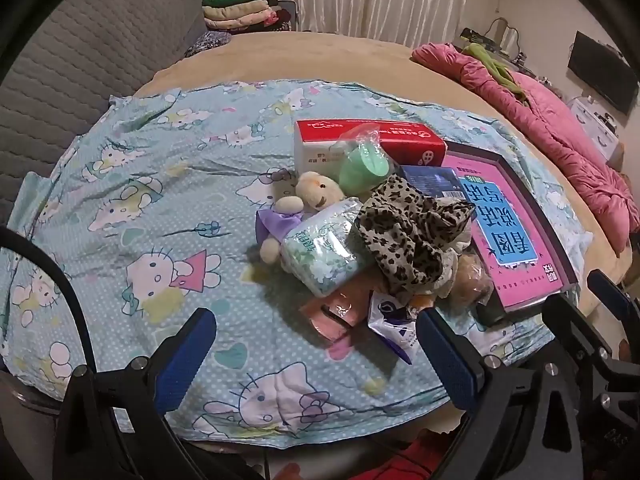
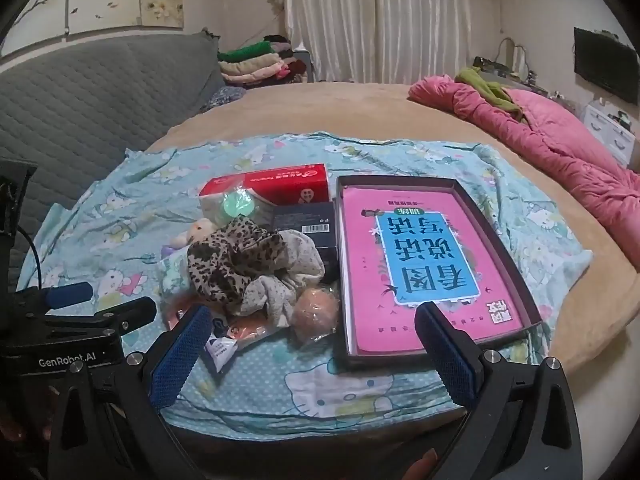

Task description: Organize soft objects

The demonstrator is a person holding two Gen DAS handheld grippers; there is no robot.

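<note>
Both your grippers, left (image 1: 316,344) and right (image 2: 312,344), gape wide and hold nothing. The scarf (image 1: 412,236) tops the heap on the bed (image 2: 280,100), just ahead of your left gripper and slightly right; that hand looks nearer.

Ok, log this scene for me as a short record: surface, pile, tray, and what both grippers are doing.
surface: cartoon-cat sheet spread on a bed
pile: leopard-print cloth on top; tissue pack, plush toy, red tissue box around it
tray: dark box holding a pink book, right of the pile
left gripper: open, empty
right gripper: open, empty
</note>
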